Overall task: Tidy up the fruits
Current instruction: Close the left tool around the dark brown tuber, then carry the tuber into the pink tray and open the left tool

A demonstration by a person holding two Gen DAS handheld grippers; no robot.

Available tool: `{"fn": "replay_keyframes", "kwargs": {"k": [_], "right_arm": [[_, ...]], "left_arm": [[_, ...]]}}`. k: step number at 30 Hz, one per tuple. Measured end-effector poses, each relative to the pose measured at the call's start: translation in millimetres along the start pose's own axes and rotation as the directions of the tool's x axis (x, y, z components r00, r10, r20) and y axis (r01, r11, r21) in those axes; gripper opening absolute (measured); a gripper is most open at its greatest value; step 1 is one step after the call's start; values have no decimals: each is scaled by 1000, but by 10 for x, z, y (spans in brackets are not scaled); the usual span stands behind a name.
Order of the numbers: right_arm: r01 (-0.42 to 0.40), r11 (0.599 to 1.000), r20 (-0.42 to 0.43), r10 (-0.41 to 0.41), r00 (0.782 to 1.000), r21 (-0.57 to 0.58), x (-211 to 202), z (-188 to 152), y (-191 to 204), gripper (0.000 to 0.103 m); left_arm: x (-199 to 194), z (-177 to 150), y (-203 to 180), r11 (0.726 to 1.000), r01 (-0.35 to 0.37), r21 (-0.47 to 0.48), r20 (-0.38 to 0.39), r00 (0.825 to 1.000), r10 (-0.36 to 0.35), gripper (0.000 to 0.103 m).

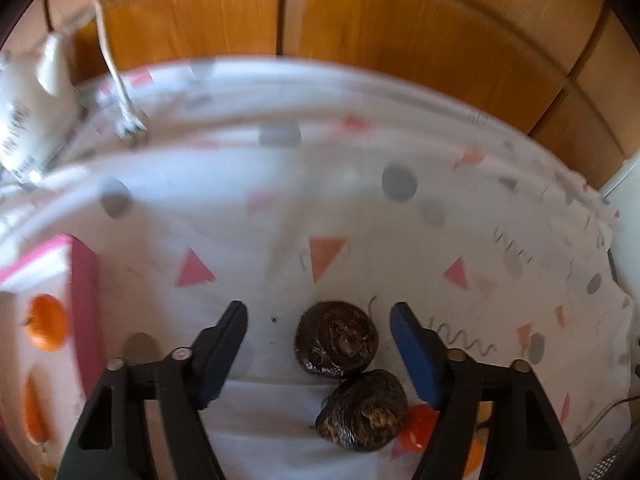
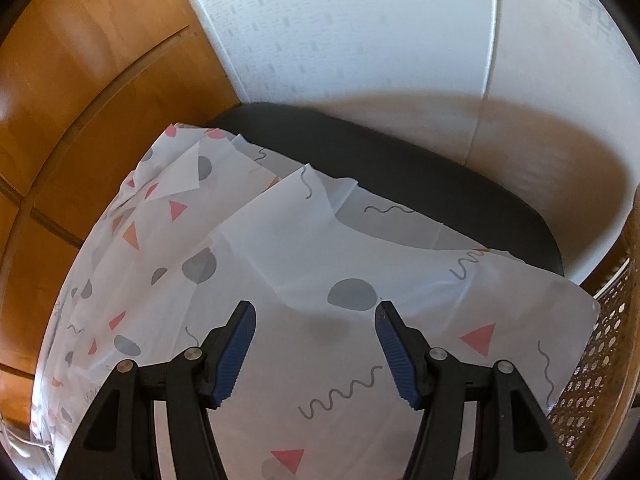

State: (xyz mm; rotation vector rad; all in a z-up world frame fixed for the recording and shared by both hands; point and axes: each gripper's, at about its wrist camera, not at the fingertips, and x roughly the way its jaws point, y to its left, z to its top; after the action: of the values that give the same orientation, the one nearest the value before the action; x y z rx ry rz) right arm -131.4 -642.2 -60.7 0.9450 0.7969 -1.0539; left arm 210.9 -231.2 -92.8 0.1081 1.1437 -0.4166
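In the left wrist view, two dark brown wrinkled fruits lie on the patterned white cloth (image 1: 340, 200): one (image 1: 337, 338) between the fingertips, another (image 1: 363, 409) nearer the camera. My left gripper (image 1: 319, 314) is open just above them, holding nothing. A red fruit (image 1: 418, 426) peeks out beside the right finger. A pink-edged white box (image 1: 60, 276) at the left holds orange fruits (image 1: 47, 322). My right gripper (image 2: 315, 314) is open and empty over bare cloth (image 2: 320, 360).
Wooden cabinet doors (image 1: 360, 20) stand behind the table. A white bottle (image 1: 24, 112) and a utensil (image 1: 120, 92) sit at the far left. In the right wrist view a dark chair seat (image 2: 400, 168), a white wall (image 2: 360, 32) and a woven cane panel (image 2: 600, 352) border the cloth.
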Motion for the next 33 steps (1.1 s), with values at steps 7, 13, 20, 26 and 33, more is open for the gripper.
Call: {"fn": "replay_keyframes", "kwargs": {"k": [7,13,20,26,33], "right_arm": [[5,999,1,-5,1000,-48,11,-4,111,63],[1,997,-1,-1,1000,-79,24,-15,167,63],[-9,993,-4,9,1000,-114,30,-36,209,63],[-37,987,-20,34,999,-154,43,-73,280,63],[-54,984,-27,50,998,-171,37,-101,307,63]], "left_arm": [[-3,-61,-48,998,26,48,18,999,-27,45],[-351,-80,110,995,97,-9,105,990,-95,45],[-869,-203,397,995,88,-50,199,977,-77,45],[-1143,-487,847,991,37,-132,236,972,-5,46],[-1296,-889,1354,972,-40,-233,225,970,94,46]]}}
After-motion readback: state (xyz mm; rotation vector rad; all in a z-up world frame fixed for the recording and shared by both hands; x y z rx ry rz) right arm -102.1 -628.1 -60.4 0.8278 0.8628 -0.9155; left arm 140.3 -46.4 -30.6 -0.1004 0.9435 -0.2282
